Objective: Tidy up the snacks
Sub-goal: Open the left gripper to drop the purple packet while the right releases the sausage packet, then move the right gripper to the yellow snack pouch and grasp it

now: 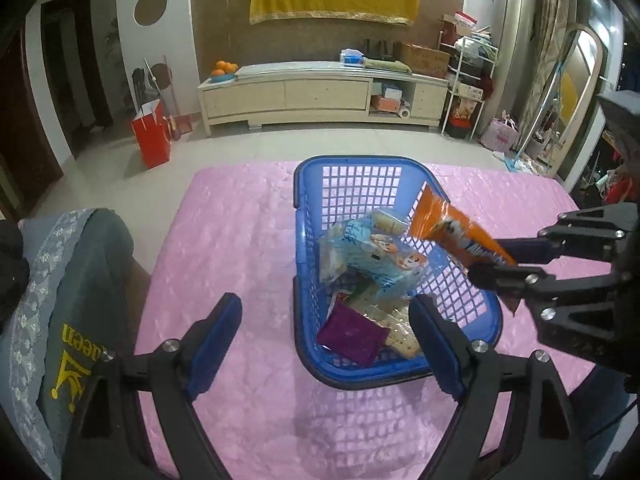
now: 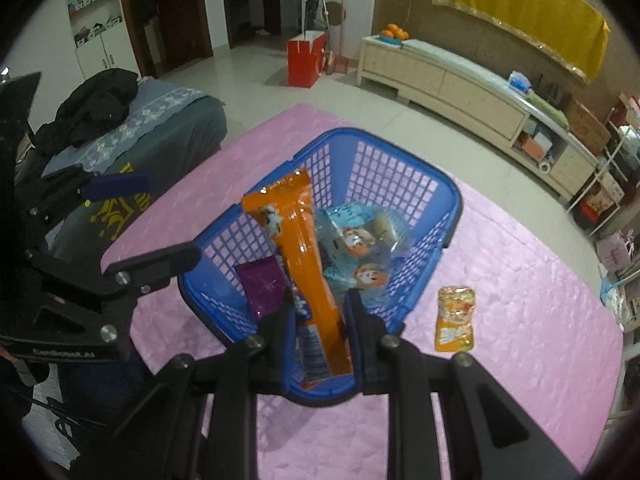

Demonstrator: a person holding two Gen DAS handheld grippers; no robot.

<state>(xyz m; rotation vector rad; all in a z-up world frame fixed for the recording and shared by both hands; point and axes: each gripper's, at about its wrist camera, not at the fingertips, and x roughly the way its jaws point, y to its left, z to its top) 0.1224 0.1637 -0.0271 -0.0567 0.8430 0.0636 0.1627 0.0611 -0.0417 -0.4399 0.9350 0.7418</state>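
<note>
The right hand-held gripper (image 2: 318, 312), clenched on the orange pack (image 2: 298, 248), holds it over the blue basket (image 1: 306, 184), so letting go comes next, then the pouch (image 2: 456, 318) on the worktop (image 2: 520, 264); the left hand-held gripper (image 1: 326, 342) hangs released.

Your right gripper (image 2: 318, 320) was clamped on the orange snack packet (image 2: 304, 256), its fingers (image 2: 356, 316) drawn close around it — your left gripper (image 1: 326, 344) hovered level, fingers (image 1: 216, 340) spread wide, gripping nothing.
</note>
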